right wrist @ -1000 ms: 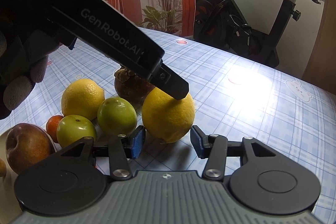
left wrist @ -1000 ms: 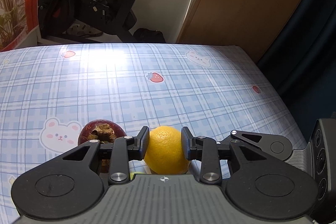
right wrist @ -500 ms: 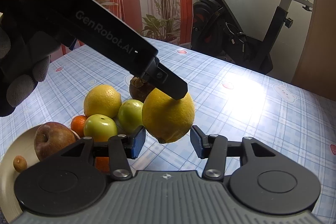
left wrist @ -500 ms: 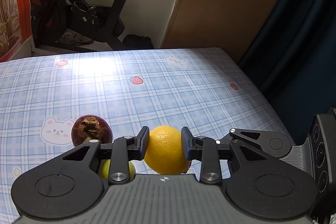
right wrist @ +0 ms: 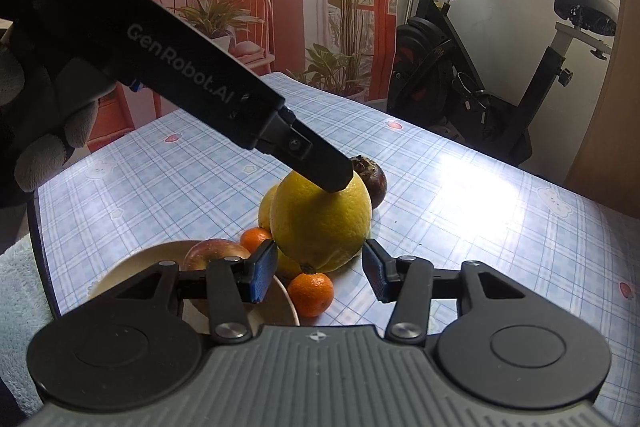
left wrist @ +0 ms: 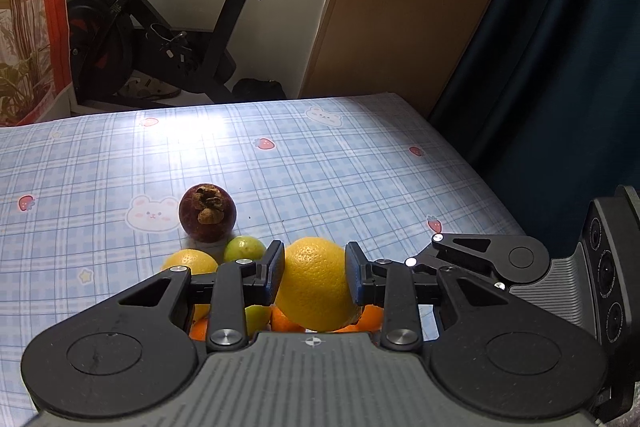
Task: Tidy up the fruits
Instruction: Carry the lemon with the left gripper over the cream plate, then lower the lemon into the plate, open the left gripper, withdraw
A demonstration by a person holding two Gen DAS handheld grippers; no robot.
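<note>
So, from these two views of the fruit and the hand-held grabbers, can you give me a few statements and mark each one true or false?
1. The left gripper is clamped on the large yellow citrus fruit. True.
2. The right gripper is squeezing a fruit too. False: its blue-padded fingers stand apart with nothing pressed between them.
3. The dark purple round mangosteen lies on the blue checked tablecloth. True.
4. The red apple sits on the bare cloth. False: it rests in the round beige plate.
5. The small orange mandarin sits on the cloth just outside the plate. True.
</note>
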